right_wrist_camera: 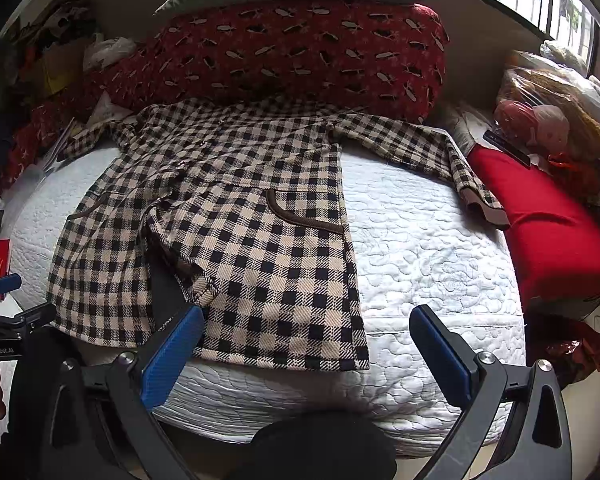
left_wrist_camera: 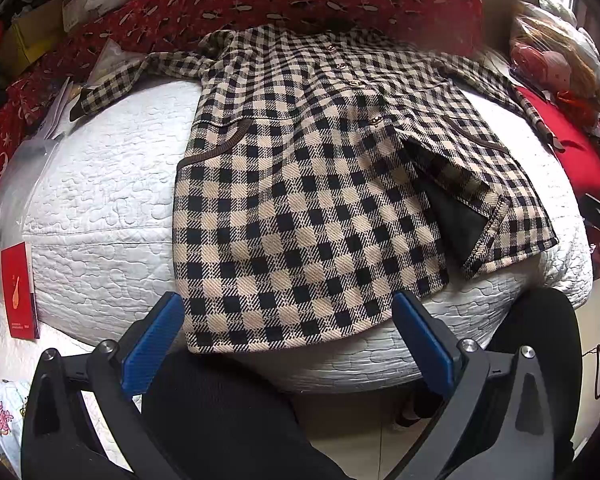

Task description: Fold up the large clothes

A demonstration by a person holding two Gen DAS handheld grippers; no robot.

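1. The black-and-cream checked wool coat (left_wrist_camera: pixel 300 184) lies front-up, sleeves spread, on the white quilted bed (left_wrist_camera: pixel 100 184).
2. Left tool (left_wrist_camera: pixel 286 314) and right tool (right_wrist_camera: pixel 306 326) both gape wide, holding nothing, at the hem.
3. Best flatten the turned-back flap (left_wrist_camera: pixel 456 200) first, then pinch the sleeves.

Both wrist cams sit low at the bed's foot edge, looking fwd along their fingers toward the red patterned pillow (left_wrist_camera: pixel 300 4) at the far end. Left cam is over the checked coat (left_wrist_camera: pixel 300 208) hem's left part, close. Right cam sits further right, above bare white quilt (right_wrist_camera: pixel 432 240). Both views share coat, quilt, pillow.
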